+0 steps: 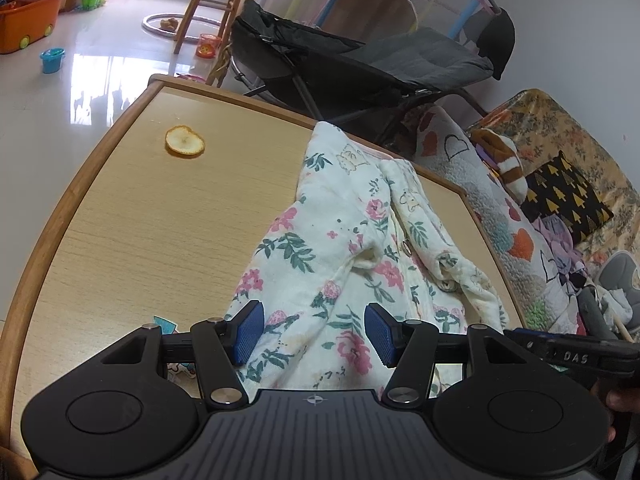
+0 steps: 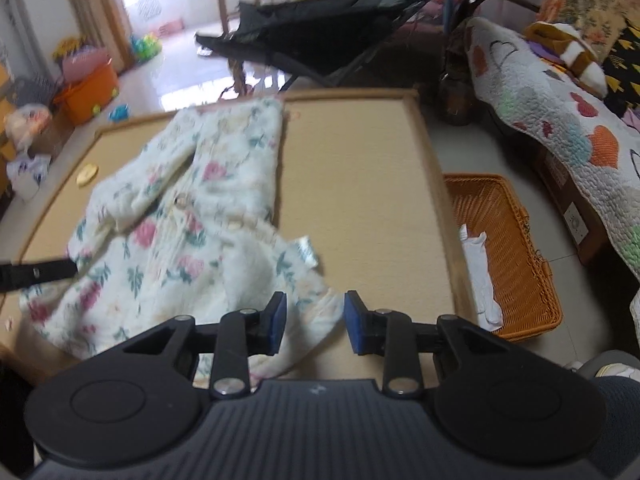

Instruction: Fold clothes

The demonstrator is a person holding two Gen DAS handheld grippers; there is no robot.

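A cream floral garment (image 1: 344, 240) lies crumpled on the wooden table (image 1: 132, 220). It also shows in the right wrist view (image 2: 180, 224), spread over the table's left half. My left gripper (image 1: 314, 334) is open, its blue pads either side of the garment's near edge, just above the cloth. My right gripper (image 2: 314, 320) is open over the garment's near right corner, holding nothing. The tip of the left gripper (image 2: 38, 272) shows at the left edge of the right wrist view, against the cloth.
An orange peel (image 1: 185, 141) lies on the table's far left. An orange wicker basket (image 2: 520, 256) with white cloth stands on the floor right of the table. A dark folding chair (image 1: 360, 64) stands behind the table. A quilted sofa (image 2: 560, 120) is at right.
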